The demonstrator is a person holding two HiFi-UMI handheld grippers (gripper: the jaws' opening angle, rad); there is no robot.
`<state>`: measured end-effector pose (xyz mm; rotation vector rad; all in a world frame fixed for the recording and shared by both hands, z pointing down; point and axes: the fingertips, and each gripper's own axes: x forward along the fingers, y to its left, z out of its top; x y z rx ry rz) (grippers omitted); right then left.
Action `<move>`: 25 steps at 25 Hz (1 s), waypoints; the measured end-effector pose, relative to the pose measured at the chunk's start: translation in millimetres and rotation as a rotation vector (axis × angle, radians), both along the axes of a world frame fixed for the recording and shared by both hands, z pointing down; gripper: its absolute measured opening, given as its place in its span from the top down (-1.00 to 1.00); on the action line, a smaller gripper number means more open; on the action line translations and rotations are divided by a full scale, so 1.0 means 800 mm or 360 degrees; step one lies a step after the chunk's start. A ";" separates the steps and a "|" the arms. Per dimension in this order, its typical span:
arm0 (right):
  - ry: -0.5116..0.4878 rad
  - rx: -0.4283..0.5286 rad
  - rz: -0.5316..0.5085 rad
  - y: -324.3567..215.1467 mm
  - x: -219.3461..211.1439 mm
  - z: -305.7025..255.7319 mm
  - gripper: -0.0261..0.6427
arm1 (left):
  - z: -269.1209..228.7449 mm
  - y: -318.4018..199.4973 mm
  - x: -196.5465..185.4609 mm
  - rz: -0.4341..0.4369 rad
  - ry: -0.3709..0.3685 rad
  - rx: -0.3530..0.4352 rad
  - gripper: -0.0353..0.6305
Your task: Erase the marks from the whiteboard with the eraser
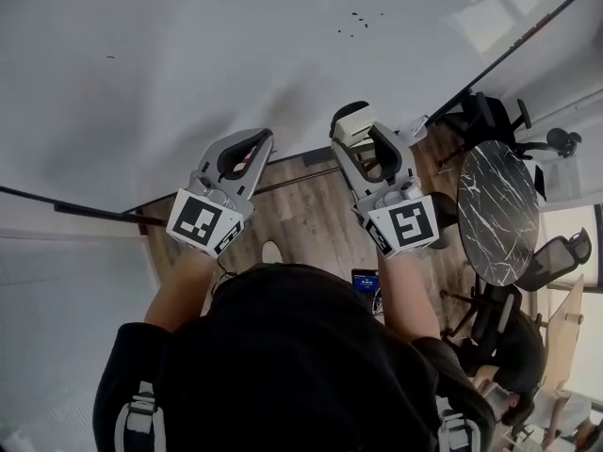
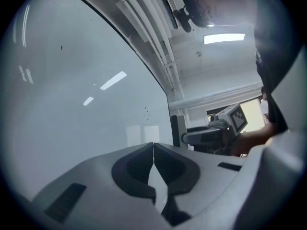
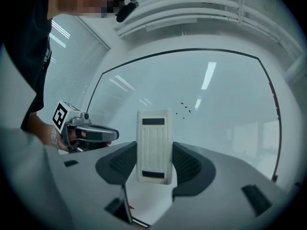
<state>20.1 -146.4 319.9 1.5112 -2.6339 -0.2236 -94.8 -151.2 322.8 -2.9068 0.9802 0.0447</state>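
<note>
Forearms are raised side by side toward a glossy whiteboard [image 1: 188, 64], each hand wrapped behind a grey plastic gripper capped with a black-and-white marker cube [image 1: 203, 222]. The left gripper [image 1: 252, 147] is seen with its dark padded jaws pressed together, nothing caught between them. The right gripper [image 1: 363, 144] is clamped on the eraser [image 3: 154, 145] — a cream, rounded-rectangular block, ribbed lengthwise, with a dark bar at each end, held upright in front of the board. A small cluster of black marks [image 1: 358, 22] is seen on the otherwise pale surface, above and to the right of the eraser — apart from it. A round, black marble-patterned table [image 1: 497, 210] and a wood-plank floor [image 1: 301, 210] are shown below.
</note>
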 end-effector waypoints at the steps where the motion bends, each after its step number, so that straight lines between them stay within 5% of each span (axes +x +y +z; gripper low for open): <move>1: 0.0023 0.0026 0.0022 -0.008 -0.006 -0.006 0.24 | -0.002 -0.007 -0.003 0.0014 0.0006 0.0002 0.88; 14: 0.0062 0.0276 0.0241 -0.095 -0.033 -0.080 0.24 | -0.039 -0.052 -0.002 0.0135 0.0093 0.0066 0.88; 25: 0.0119 0.0485 0.0259 -0.123 -0.039 -0.115 0.24 | -0.050 -0.066 0.005 0.0062 0.0147 0.0107 0.88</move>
